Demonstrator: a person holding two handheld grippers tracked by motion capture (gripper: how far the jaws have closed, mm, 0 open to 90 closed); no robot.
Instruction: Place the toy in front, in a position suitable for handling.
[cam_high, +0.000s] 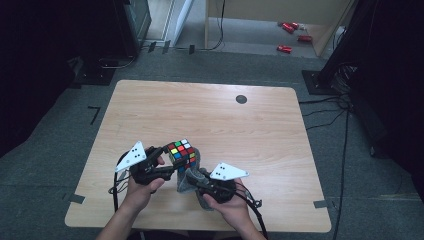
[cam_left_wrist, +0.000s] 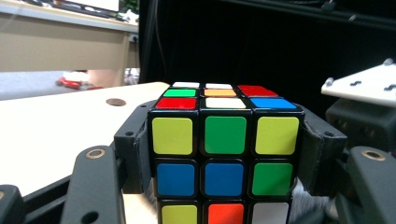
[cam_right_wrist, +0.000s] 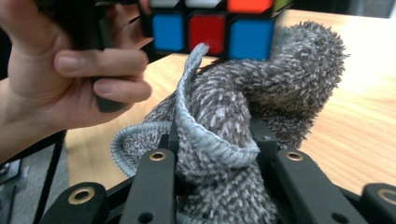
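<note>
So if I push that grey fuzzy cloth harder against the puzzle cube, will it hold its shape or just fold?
The grey fuzzy cloth will probably fold: it already droops in loose bunches over the right gripper. Its shaggy pile looks grippy, so it should drag rather than slide. The multicoloured puzzle cube, clamped in the left gripper, looks rigid and shouldn't give.

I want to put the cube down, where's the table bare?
The table is bare across its far half around the dark round spot, and along the right side. It's crowded near the front edge, where the cube and cloth are held.
</note>
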